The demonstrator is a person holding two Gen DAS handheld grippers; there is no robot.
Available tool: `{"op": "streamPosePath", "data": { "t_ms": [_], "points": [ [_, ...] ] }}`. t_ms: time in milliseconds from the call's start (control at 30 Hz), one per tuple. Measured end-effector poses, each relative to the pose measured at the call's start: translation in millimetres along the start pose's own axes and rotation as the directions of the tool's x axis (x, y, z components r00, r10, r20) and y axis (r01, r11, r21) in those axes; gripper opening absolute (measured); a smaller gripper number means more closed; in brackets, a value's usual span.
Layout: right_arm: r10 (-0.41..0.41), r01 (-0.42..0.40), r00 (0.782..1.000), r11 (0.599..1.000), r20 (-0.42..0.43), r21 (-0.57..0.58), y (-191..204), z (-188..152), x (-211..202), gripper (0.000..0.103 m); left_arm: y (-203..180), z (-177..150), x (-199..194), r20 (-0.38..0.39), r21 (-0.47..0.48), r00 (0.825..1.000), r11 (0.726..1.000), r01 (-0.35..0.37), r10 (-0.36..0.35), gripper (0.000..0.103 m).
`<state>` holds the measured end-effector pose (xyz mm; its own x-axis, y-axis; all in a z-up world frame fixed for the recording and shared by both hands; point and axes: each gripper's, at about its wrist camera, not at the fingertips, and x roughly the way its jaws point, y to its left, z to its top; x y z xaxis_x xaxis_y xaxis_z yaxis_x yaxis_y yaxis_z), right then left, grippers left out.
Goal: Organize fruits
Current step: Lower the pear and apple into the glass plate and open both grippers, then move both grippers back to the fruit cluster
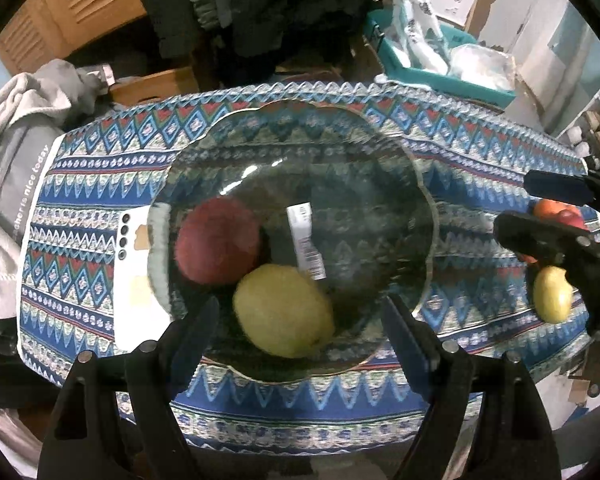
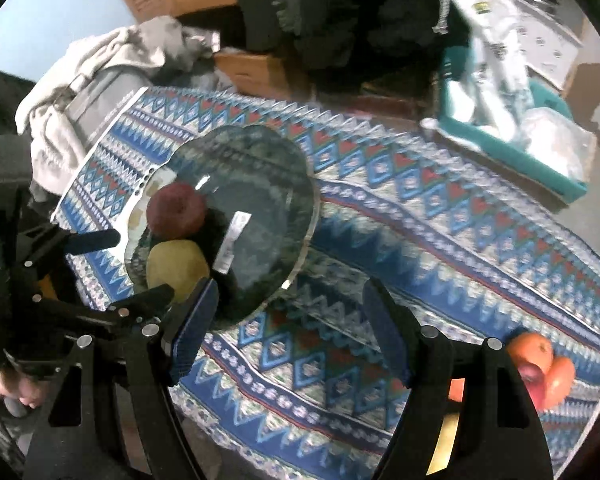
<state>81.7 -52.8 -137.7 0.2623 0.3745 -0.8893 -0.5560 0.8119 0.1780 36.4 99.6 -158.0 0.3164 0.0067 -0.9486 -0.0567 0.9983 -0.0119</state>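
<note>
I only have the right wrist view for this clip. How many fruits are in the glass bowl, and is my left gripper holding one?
Observer: Two: a red apple and a yellow-green fruit in the glass bowl. The left gripper is open above them and holds nothing.
Operator: Anything beside the orange pile?
Observer: Yes, a yellow lemon lies on the cloth, partly behind the right gripper.
</note>
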Motion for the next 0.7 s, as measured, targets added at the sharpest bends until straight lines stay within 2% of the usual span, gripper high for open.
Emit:
{"op": "streamPosePath", "data": {
  "t_ms": [400, 567, 700],
  "points": [
    [-0.1, 0.092, 0.992, 0.992, 0.078, 0.091, -56, -26, -65, 0.078, -57, 9, -34, 0.064, 0.096, 0.997, 0.994, 0.045, -0.051, 0.085],
    [-0.169, 0.157, 0.981, 0.98, 0.094, 0.121, -83, -44, -89, 0.079, -83, 11, -39, 0.065, 0.142, 0.995, 0.988, 0.061, -0.071, 0.085],
    [-0.19, 0.174, 0.977, 0.973, 0.098, 0.153, -104, -60, -103, 0.079, -104, 12, -41, 0.038, 0.16, 0.991, 0.98, 0.117, -0.125, 0.085]
  ]
}}
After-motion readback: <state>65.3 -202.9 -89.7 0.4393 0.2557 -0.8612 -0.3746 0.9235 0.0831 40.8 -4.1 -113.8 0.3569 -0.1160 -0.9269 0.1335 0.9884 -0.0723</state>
